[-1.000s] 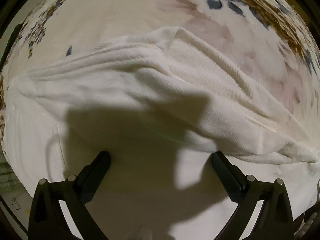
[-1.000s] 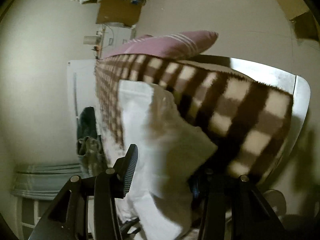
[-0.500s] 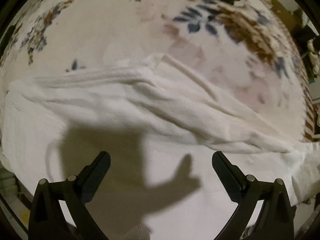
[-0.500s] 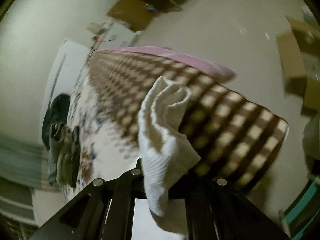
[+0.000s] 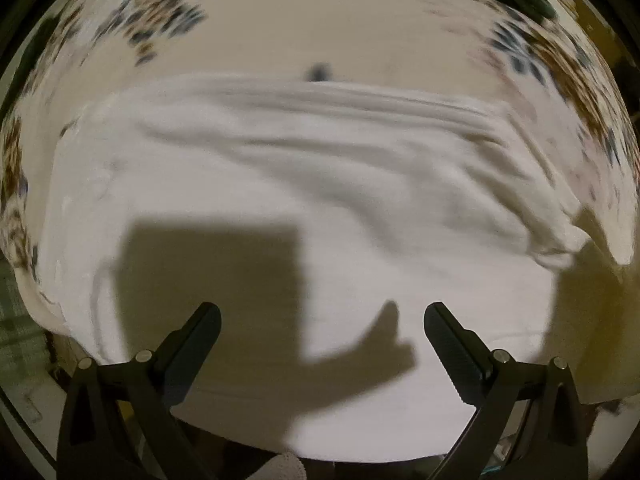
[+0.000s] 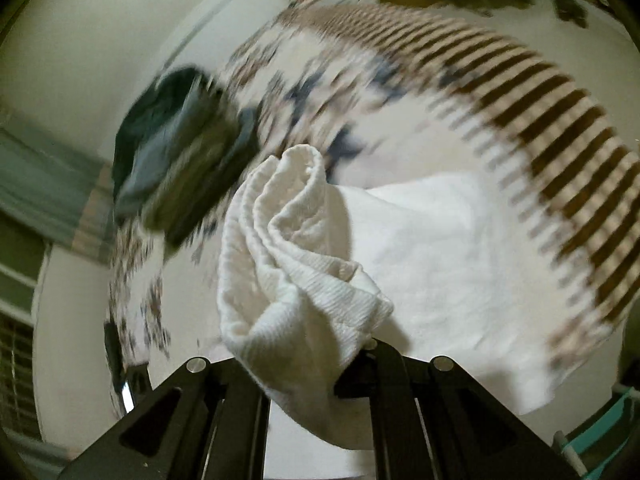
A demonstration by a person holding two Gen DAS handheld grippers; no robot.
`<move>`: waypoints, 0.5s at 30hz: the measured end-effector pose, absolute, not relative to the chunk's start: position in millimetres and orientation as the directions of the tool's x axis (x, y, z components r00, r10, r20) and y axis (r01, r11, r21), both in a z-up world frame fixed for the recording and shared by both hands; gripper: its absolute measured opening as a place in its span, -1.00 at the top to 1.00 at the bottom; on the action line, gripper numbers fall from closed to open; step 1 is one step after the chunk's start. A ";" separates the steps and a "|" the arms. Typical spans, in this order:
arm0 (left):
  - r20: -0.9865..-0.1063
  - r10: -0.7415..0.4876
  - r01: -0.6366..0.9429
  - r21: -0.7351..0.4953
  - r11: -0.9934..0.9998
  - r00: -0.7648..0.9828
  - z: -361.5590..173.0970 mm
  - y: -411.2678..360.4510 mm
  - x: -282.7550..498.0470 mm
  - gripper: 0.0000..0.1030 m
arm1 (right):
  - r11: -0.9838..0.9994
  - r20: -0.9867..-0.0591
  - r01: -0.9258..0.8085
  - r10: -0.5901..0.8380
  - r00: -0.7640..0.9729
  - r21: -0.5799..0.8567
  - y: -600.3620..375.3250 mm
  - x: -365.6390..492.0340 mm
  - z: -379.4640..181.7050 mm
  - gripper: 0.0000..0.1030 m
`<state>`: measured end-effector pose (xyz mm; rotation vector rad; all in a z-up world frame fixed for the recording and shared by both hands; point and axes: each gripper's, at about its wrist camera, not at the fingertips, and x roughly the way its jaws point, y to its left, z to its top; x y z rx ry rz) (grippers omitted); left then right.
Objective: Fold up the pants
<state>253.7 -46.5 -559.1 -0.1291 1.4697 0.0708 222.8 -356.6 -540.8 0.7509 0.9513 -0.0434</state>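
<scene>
The white textured pants (image 5: 304, 184) lie spread and wrinkled on a floral bedspread (image 5: 320, 28) in the left wrist view. My left gripper (image 5: 322, 332) is open and empty just above the near part of the pants, casting a shadow on them. In the right wrist view my right gripper (image 6: 304, 364) is shut on a bunched end of the pants (image 6: 288, 248), held up above the bed. The rest of the pants (image 6: 440, 248) trails off to the right on the bed.
A pile of dark clothes (image 6: 176, 148) lies on the bed at the left. A brown-and-cream checked blanket (image 6: 552, 128) covers the far right of the bed. A pale wall (image 6: 100, 32) stands behind.
My right gripper has closed on the pants end and swung it over the bed, tilting downward. My left gripper has shifted left over the pants and stays open.
</scene>
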 end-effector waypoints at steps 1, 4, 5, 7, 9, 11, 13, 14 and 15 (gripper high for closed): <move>-0.994 -0.035 -0.136 -0.049 0.989 0.107 -557.1 -36.1 252.8 -1.00 | 0.766 -0.758 0.328 0.297 0.581 0.552 -333.3 225.1 -548.0 0.84; -0.992 -0.023 -0.162 -0.042 0.986 0.121 -549.7 -2.6 248.4 -1.00 | 0.806 -0.779 0.271 0.330 0.534 0.527 -278.6 229.8 -569.6 0.84; -0.992 -0.023 -0.175 -0.044 0.984 0.122 -550.2 12.0 244.9 -1.00 | 0.820 -0.788 0.252 0.336 0.516 0.515 -260.7 230.7 -576.0 0.84; -0.993 -0.021 -0.208 -0.045 0.977 0.118 -549.3 28.8 243.5 -1.00 | 0.849 -0.807 0.210 0.342 0.481 0.485 -227.2 232.2 -589.3 0.84; -0.993 -0.012 -0.244 -0.041 0.969 0.116 -546.8 49.8 238.2 -1.00 | 0.874 -0.825 0.175 0.335 0.455 0.452 -196.8 229.3 -599.4 0.84; -0.993 -0.004 -0.281 -0.036 0.959 0.116 -543.8 71.8 231.7 -1.00 | 0.902 -0.848 0.141 0.318 0.423 0.409 -167.8 226.9 -612.5 0.84; -0.994 0.004 -0.314 -0.032 0.949 0.113 -543.2 87.0 224.9 -1.00 | 0.919 -0.868 0.120 0.303 0.394 0.375 -149.0 224.9 -623.4 0.84; -0.994 0.011 -0.331 -0.027 0.943 0.111 -543.5 94.8 222.1 -1.00 | 0.931 -0.880 0.107 0.288 0.378 0.350 -140.7 226.7 -626.6 0.83; -0.994 0.013 -0.344 -0.024 0.939 0.106 -545.5 101.5 220.1 -1.00 | 0.950 -0.896 0.083 0.253 0.364 0.301 -127.9 224.9 -633.2 0.83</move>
